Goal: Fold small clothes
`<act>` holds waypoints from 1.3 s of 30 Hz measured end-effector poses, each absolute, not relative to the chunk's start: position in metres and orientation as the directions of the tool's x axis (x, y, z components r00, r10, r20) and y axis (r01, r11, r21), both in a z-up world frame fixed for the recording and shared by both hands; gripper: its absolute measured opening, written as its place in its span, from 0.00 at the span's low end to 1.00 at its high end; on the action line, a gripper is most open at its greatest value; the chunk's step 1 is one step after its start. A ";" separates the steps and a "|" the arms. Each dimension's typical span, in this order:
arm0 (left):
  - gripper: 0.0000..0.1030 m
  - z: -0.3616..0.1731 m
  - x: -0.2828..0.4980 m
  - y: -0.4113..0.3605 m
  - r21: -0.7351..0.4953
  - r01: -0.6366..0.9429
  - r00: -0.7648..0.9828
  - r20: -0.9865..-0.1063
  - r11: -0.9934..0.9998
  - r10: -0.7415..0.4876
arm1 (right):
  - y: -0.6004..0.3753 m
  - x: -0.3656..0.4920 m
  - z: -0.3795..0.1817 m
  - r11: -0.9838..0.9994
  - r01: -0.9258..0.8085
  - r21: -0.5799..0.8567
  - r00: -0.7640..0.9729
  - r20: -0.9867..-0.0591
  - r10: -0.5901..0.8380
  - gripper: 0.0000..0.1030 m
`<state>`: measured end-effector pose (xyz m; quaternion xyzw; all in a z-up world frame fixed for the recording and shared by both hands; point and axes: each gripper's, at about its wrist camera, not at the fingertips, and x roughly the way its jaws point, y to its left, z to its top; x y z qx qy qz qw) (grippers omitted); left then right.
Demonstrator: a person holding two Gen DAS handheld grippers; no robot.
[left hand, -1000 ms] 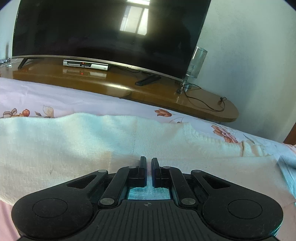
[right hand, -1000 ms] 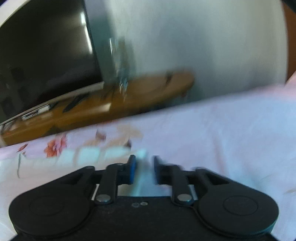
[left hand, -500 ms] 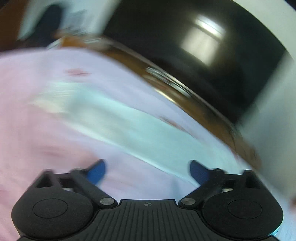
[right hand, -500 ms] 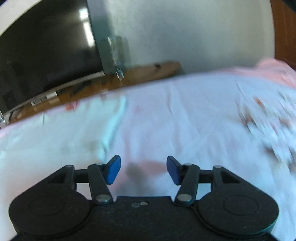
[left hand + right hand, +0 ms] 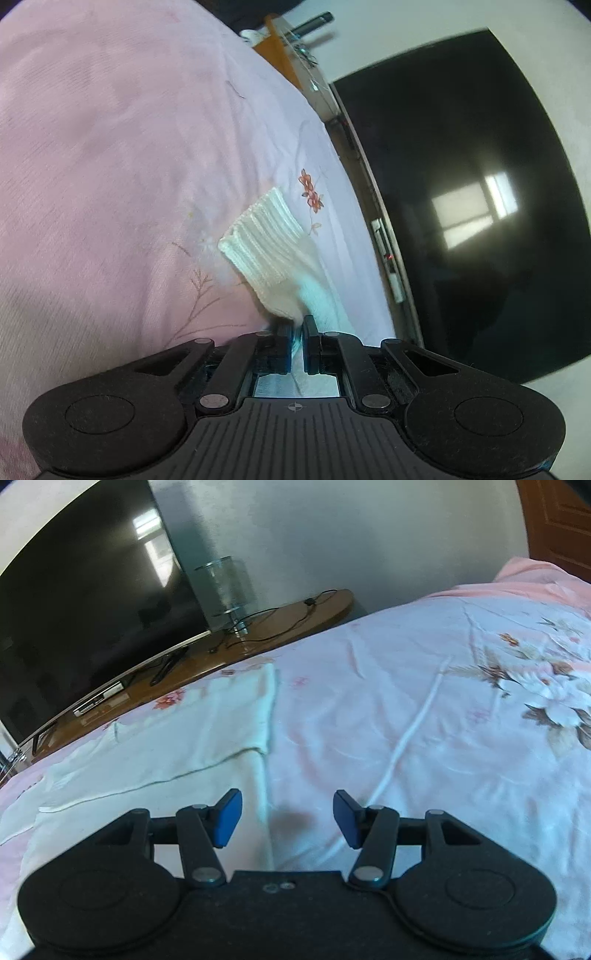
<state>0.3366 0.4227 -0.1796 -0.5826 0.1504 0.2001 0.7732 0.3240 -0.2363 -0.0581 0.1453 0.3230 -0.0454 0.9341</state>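
Since half a second ago the left gripper (image 5: 295, 345) has gone from wide-spread jaws in a blurred frame to jaws nearly shut, pinching white knit cloth between the fingers (image 5: 282, 347); one second ago it was likewise shut on the knit, then facing the television squarely. Its view is now rolled, so the bed runs up the left side and the screen stands at right.

Left wrist view, near to far: white fabric shows in the slot behind the fingertips. Just beyond them the cream ribbed-knit sleeve cuff (image 5: 266, 243) stands up off the pale pink floral bedsheet (image 5: 110, 155), open end up and to the left. Past it, a small red flower print (image 5: 311, 194), then the dark curved television screen (image 5: 461, 184).

Right gripper (image 5: 287, 819): jaws wide apart, blue pads (image 5: 227, 818) exposed, nothing between them, much as half a second ago; one second ago they were close together. It hovers over the right-hand edge of the cream knitted garment (image 5: 166, 738), which lies flat on the sheet with one layer folded over. Beyond: brown wooden TV stand (image 5: 288, 616), clear glass cylinder (image 5: 225, 587), black cable (image 5: 280, 624).
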 end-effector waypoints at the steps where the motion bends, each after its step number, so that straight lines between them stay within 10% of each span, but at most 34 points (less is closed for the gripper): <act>1: 0.21 -0.180 0.332 0.425 -0.852 -0.463 0.886 -0.443 0.243 0.133 | -0.236 0.324 -0.058 0.955 0.177 0.238 0.787 -0.617 0.008 0.52; 6: 0.51 -0.173 0.338 0.419 -0.866 -0.404 0.915 -0.377 0.295 0.145 | -0.239 0.321 -0.066 0.957 0.188 0.220 0.771 -0.637 -0.005 0.52; 10: 0.51 -0.170 0.346 0.418 -0.840 -0.437 0.899 -0.390 0.321 0.201 | -0.240 0.316 -0.070 0.959 0.186 0.212 0.768 -0.641 -0.007 0.52; 12: 0.41 -0.165 0.349 0.417 -0.809 -0.477 0.878 -0.417 0.345 0.236 | -0.238 0.318 -0.070 0.960 0.187 0.206 0.767 -0.641 -0.012 0.52; 14: 0.04 -0.159 0.369 0.420 -0.740 -0.540 0.841 -0.492 0.400 0.225 | -0.237 0.322 -0.069 0.960 0.188 0.209 0.769 -0.639 -0.011 0.52; 25: 0.05 -0.040 0.497 0.178 -0.389 0.009 0.898 -0.403 0.921 -0.179 | -0.239 0.317 -0.066 0.954 0.195 0.229 0.773 -0.634 -0.006 0.52; 33: 0.06 -0.099 0.531 -0.044 -0.211 0.315 0.655 -0.657 0.925 -0.373 | -0.255 0.300 -0.052 0.939 0.232 0.252 0.778 -0.628 -0.024 0.52; 36: 0.99 -0.093 0.478 -0.071 -0.124 0.390 0.713 -0.586 0.912 -0.385 | -0.260 0.296 -0.050 0.938 0.238 0.253 0.776 -0.630 -0.027 0.52; 39: 0.98 -0.079 0.449 -0.037 -0.137 0.355 0.766 -0.523 0.925 -0.372 | -0.260 0.299 -0.046 0.937 0.220 0.273 0.792 -0.610 -0.009 0.53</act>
